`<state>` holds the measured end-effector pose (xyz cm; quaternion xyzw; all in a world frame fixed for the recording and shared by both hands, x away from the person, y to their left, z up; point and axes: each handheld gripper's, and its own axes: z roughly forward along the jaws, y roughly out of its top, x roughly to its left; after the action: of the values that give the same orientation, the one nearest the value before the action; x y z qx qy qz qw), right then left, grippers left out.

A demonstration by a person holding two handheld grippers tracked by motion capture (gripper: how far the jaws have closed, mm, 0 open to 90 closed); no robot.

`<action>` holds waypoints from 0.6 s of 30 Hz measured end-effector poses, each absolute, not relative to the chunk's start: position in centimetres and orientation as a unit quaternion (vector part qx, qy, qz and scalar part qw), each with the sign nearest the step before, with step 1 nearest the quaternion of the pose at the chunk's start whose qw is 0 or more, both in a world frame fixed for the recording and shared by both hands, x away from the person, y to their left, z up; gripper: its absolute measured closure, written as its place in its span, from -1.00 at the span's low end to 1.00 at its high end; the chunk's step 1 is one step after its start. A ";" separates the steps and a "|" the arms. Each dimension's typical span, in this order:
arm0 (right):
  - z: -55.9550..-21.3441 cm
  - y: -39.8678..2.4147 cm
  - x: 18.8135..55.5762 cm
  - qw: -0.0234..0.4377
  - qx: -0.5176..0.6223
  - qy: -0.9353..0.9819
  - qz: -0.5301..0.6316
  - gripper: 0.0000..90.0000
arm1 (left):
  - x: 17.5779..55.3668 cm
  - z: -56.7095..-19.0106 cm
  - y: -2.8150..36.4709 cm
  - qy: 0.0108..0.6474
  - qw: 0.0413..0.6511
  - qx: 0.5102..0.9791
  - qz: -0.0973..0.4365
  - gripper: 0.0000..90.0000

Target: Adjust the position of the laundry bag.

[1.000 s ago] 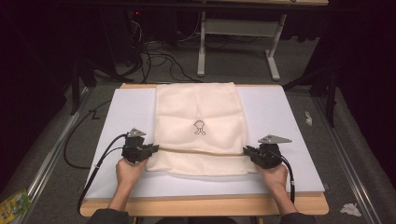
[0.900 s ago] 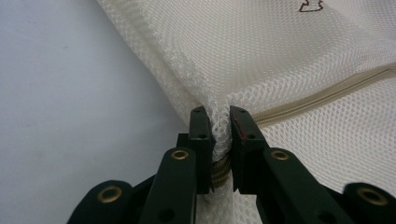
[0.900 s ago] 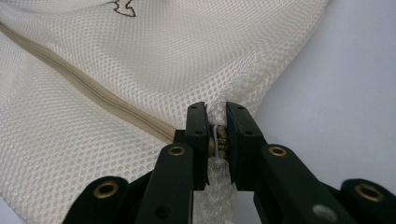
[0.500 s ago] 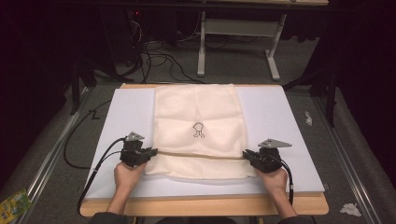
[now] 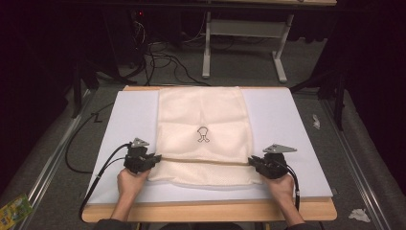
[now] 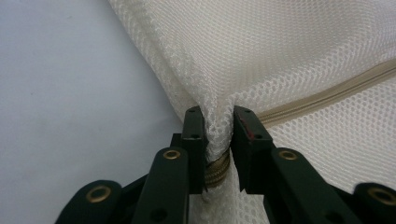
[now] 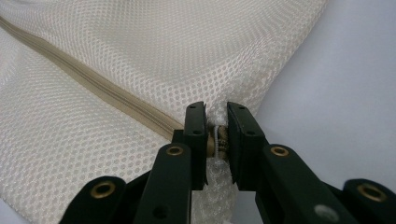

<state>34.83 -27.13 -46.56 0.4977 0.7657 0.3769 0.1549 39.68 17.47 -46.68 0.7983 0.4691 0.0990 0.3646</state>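
Observation:
A cream mesh bag (image 5: pixel 203 115) with a small black emblem lies flat on a pale board (image 5: pixel 129 115). A beige zip (image 5: pixel 206 160) runs across its near part. My left gripper (image 5: pixel 155 158) grips the bag's left edge at the zip's end; up close, bunched mesh (image 6: pixel 219 126) and zip teeth fill the gap between the left gripper (image 6: pixel 218 116) jaws, which have just been opening. My right gripper (image 5: pixel 251 160) pinches the right edge; the right gripper (image 7: pixel 216 112) jaws hold mesh and the zip's end (image 7: pixel 217 140), having eased open slightly. The zip (image 7: pixel 93 86) runs off to the upper left.
The board rests on a wooden table (image 5: pixel 206 211) whose front edge is close to the hands. Black cables (image 5: pixel 95 177) trail from the left gripper. On the floor lie crumpled paper (image 5: pixel 359 214), a green packet (image 5: pixel 14 208) and cables (image 5: pixel 163 52) near a desk frame (image 5: pixel 239 43).
Both grippers have come a little toward the table's near edge, drawing the zip line with them. The near strip of the bag lies flatter.

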 end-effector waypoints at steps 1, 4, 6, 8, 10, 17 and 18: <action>-46.6 -27.2 34.9 0.154 0.497 0.766 0.378 0.76 | 39.6 -46.7 17.5 0.471 0.364 0.797 0.101 0.65; -46.6 -27.4 34.9 0.153 0.500 0.765 0.376 0.65 | 39.5 -46.9 17.7 0.476 0.362 0.794 0.109 0.41; -46.6 -27.7 34.9 0.155 0.501 0.765 0.374 0.47 | 39.4 -46.9 17.7 0.481 0.355 0.792 0.125 0.24; -46.5 -27.9 34.8 0.156 0.505 0.764 0.369 0.33 | 39.2 -47.0 17.5 0.481 0.354 0.791 0.135 0.10; -46.3 -28.2 34.7 0.166 0.505 0.761 0.372 0.24 | 39.0 -47.0 17.4 0.478 0.355 0.791 0.142 0.02; -45.7 -28.9 35.0 0.170 0.516 0.745 0.387 0.13 | 38.3 -46.3 17.3 0.474 0.350 0.790 0.166 -0.14; -45.7 -29.0 35.0 0.169 0.513 0.746 0.389 0.12 | 38.2 -46.2 17.2 0.472 0.350 0.792 0.166 -0.15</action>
<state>35.03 -28.98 -45.65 0.5132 0.7459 0.3893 0.1691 38.16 17.21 -46.23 0.7920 0.4721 0.1656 0.3499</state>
